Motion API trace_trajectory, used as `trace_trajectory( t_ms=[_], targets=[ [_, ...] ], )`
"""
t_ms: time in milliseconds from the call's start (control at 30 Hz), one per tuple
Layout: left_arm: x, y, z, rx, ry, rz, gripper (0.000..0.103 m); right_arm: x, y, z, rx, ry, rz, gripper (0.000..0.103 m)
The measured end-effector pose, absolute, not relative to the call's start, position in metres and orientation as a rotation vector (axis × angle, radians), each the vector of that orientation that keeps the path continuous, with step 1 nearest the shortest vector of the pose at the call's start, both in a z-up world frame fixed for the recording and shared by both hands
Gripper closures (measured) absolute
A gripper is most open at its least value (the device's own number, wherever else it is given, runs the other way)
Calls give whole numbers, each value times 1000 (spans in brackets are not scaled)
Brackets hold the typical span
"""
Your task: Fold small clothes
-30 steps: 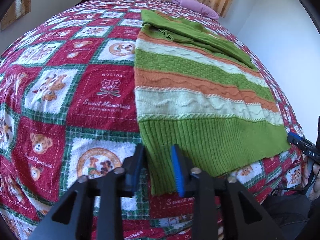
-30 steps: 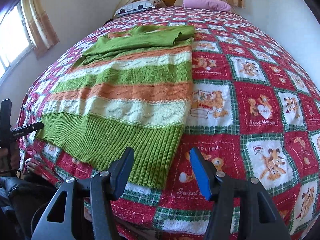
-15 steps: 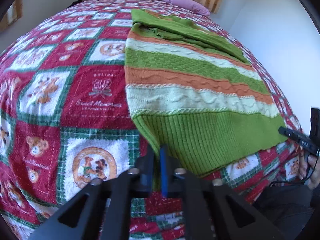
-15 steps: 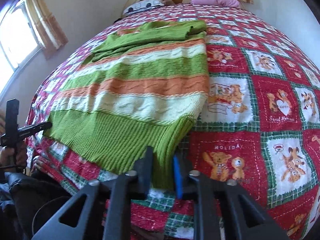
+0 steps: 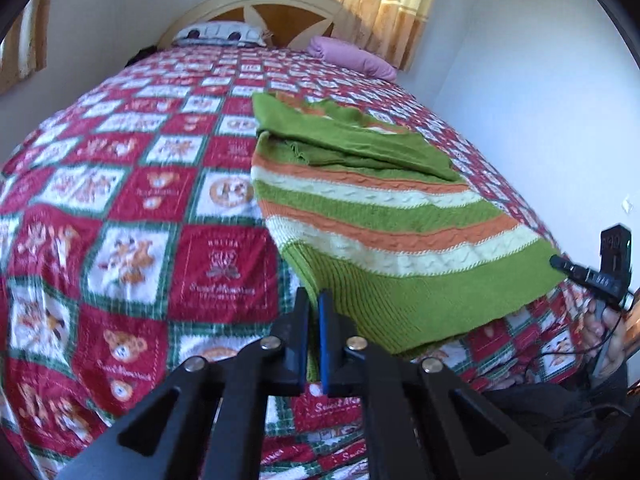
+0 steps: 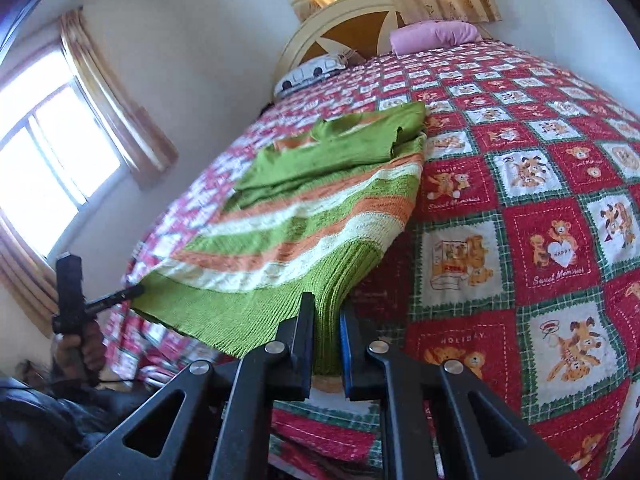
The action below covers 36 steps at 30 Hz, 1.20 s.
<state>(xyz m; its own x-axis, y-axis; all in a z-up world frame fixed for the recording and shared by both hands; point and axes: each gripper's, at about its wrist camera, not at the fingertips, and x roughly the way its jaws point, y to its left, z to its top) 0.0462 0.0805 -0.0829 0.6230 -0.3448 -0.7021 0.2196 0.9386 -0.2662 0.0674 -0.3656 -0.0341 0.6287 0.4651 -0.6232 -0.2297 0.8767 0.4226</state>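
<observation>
A green, orange and cream striped knitted sweater [image 5: 380,216] lies on the bed, its sleeves folded across the top. In the left wrist view my left gripper [image 5: 314,300] is shut on the left corner of the green ribbed hem, which is lifted off the quilt. In the right wrist view the sweater [image 6: 304,216] rises toward my right gripper [image 6: 326,304]. Its jaws are closing, with the right hem corner pinched between the pads. The hem hangs stretched between the two grippers. Each view shows the other gripper at the far hem corner.
A red, green and white teddy-bear quilt [image 5: 120,200] covers the bed. A pink pillow [image 5: 352,58] and a white printed pillow [image 5: 222,34] lie by the headboard [image 5: 260,4]. A curtained window [image 6: 48,160] is on the left wall. The person's dark-clothed legs show below.
Both grippers went from open around the hem corners to shut on them. Both then rose, lifting the hem off the quilt, and both views tilted up toward the headboard.
</observation>
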Motion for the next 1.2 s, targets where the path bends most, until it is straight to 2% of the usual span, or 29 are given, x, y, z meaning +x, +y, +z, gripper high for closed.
trace_trajectory(
  t_ms=[200, 400, 800, 1200],
  targets=[
    [68, 79, -81, -118, 835, -305, 98, 76, -370, -29, 388, 786, 438, 93],
    [96, 75, -43, -68, 726, -275, 98, 95, -365, 15, 371, 669, 455, 94],
    [211, 72, 24, -96, 634, -242, 99, 186, -360, 83, 365, 535, 438, 94],
    [323, 49, 20, -52, 688, -197, 99, 297, -380, 76, 381, 617, 337, 94]
  ],
)
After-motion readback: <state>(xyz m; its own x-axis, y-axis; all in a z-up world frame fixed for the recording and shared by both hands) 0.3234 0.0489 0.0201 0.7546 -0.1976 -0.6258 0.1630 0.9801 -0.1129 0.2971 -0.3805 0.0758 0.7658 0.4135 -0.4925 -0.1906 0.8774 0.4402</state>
